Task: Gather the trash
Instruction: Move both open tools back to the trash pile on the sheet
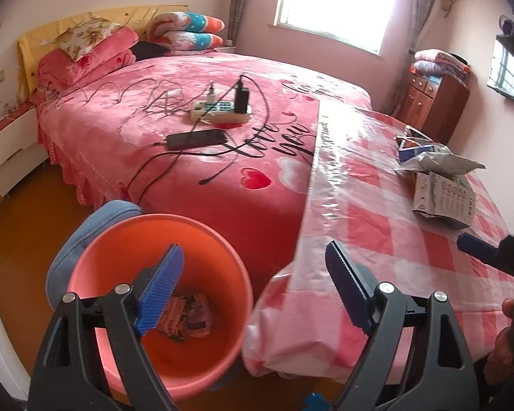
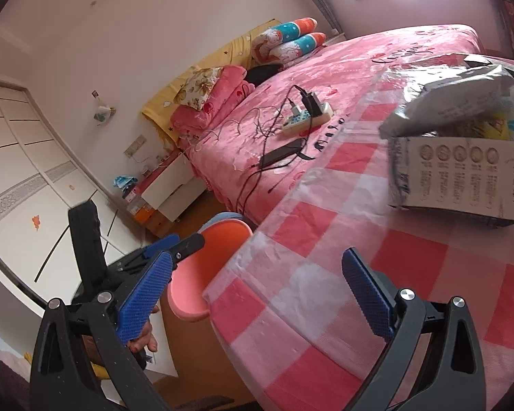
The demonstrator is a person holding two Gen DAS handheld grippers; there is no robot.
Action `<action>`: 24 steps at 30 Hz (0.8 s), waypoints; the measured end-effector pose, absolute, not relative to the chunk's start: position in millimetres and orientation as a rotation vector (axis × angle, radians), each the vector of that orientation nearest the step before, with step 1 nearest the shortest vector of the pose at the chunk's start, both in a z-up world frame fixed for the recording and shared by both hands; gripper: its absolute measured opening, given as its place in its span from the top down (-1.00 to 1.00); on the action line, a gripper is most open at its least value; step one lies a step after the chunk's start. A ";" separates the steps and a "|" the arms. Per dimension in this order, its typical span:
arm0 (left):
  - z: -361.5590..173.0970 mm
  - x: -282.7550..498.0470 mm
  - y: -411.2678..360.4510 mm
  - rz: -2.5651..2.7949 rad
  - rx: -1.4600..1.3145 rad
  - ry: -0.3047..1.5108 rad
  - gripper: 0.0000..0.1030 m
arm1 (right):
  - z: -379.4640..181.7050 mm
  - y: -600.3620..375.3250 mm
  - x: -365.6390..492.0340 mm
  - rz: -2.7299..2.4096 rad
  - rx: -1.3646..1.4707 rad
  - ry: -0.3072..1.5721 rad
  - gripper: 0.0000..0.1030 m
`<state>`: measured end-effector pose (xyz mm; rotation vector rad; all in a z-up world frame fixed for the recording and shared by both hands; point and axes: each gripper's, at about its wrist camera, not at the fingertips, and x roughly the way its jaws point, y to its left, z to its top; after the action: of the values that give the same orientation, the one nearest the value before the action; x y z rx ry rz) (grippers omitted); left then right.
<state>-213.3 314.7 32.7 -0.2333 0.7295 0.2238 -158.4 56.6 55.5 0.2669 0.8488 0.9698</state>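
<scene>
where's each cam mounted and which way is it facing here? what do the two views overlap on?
Left wrist: on the left gripper, jaws open and empty, tilted down over the orange bin, facing the bed; the right gripper's tip and a hand show at right.
Right wrist: on the right gripper, open and empty, above the checked table, facing the cardboard box; the left gripper and fingers show lower left.
Shared: bin, table, box, bed, the power strip.
</scene>
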 end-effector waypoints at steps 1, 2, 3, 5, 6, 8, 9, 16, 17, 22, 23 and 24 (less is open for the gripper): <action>34.6 -210.7 310.2 0.215 -0.229 0.730 -0.66 | 56.6 54.1 -157.9 0.964 0.267 0.846 -0.91; 36.2 -208.0 305.2 0.207 -0.224 0.729 -0.66 | 57.5 50.9 -156.9 0.955 0.267 0.843 -0.91; 37.8 -204.8 299.6 0.197 -0.218 0.731 -0.66 | 56.1 46.9 -156.5 0.943 0.265 0.838 -0.91; 40.7 -198.0 287.5 0.172 -0.205 0.737 -0.66 | 58.6 35.5 -157.2 0.907 0.268 0.804 -0.91; 41.5 -196.3 283.3 0.162 -0.201 0.739 -0.66 | 59.9 26.7 -156.7 0.884 0.279 0.784 -0.90; 43.6 -190.3 272.1 0.139 -0.190 0.745 -0.66 | 60.9 11.7 -151.4 0.854 0.306 0.762 -0.91; 44.8 -186.5 265.3 0.125 -0.186 0.748 -0.66 | 61.6 1.5 -148.8 0.832 0.328 0.751 -0.90; 50.5 -156.8 219.3 -0.002 -0.191 0.772 -0.66 | 69.9 -65.5 -129.8 0.707 0.446 0.657 -0.90; 51.2 -150.4 210.5 -0.031 -0.194 0.774 -0.66 | 70.5 -72.2 -126.9 0.695 0.454 0.650 -0.91; 50.1 -121.9 173.9 -0.138 -0.181 0.786 -0.66 | 68.8 -108.4 -117.4 0.604 0.493 0.620 -0.90; 48.5 -116.1 168.1 -0.156 -0.178 0.792 -0.66 | 67.8 -113.1 -115.6 0.592 0.501 0.620 -0.90; 46.6 -108.5 160.7 -0.177 -0.174 0.796 -0.66 | 66.2 -120.7 -113.3 0.575 0.516 0.620 -0.90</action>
<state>-108.5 160.7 46.6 -0.1743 0.7965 -0.1765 -113.3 -120.7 66.2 0.5156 0.6197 0.5748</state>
